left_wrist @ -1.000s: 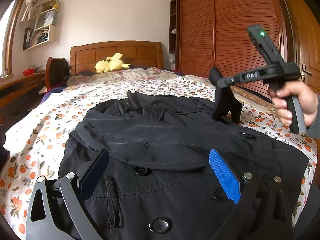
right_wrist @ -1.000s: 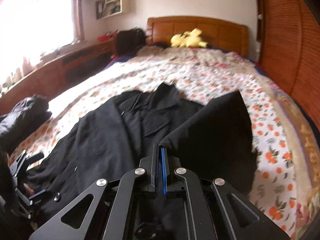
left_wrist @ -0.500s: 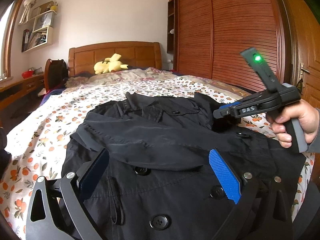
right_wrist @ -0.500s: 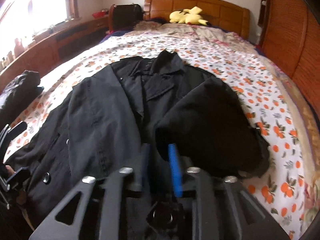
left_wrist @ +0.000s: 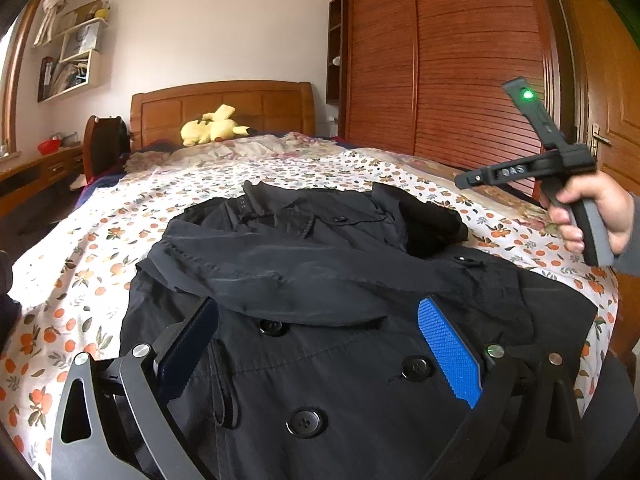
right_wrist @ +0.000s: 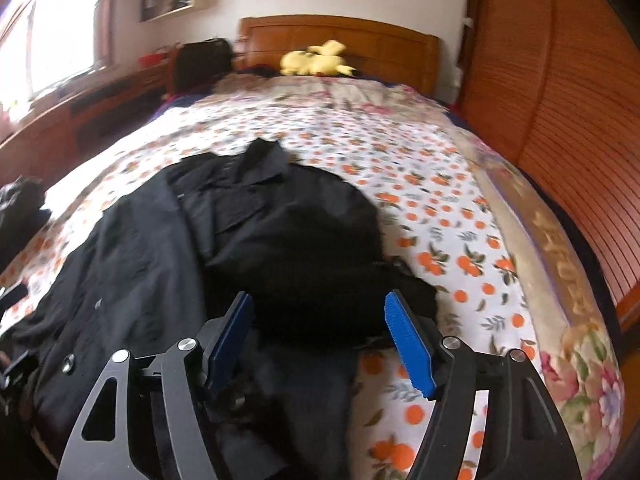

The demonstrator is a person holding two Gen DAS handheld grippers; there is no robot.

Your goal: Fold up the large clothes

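Note:
A black double-breasted coat [left_wrist: 320, 372] lies face up on the bed, collar toward the headboard. One sleeve [left_wrist: 260, 276] is folded across its chest. The other sleeve [right_wrist: 304, 248] lies bunched on the coat's right shoulder. My left gripper [left_wrist: 320, 344] hovers open over the buttoned front with nothing between its blue pads [left_wrist: 448, 352]. My right gripper [right_wrist: 320, 336] is opening just short of the bunched sleeve, and its pads [right_wrist: 408, 344] touch no cloth. In the left wrist view the right gripper [left_wrist: 472, 178] hangs above the bed's right side, held by a hand [left_wrist: 592, 212].
The bedsheet [right_wrist: 440, 208] has an orange print. A yellow plush toy [left_wrist: 212, 128] lies at the wooden headboard [left_wrist: 224, 104]. A slatted wardrobe [left_wrist: 460, 60] runs along the right. A desk [left_wrist: 36, 172] stands at the left, and a dark bundle [right_wrist: 20, 208] lies at the bed's left edge.
My right gripper let go of the sleeve, which dropped onto the coat's shoulder. Its jaws spread and it pulled back from the coat. The left gripper stayed put.

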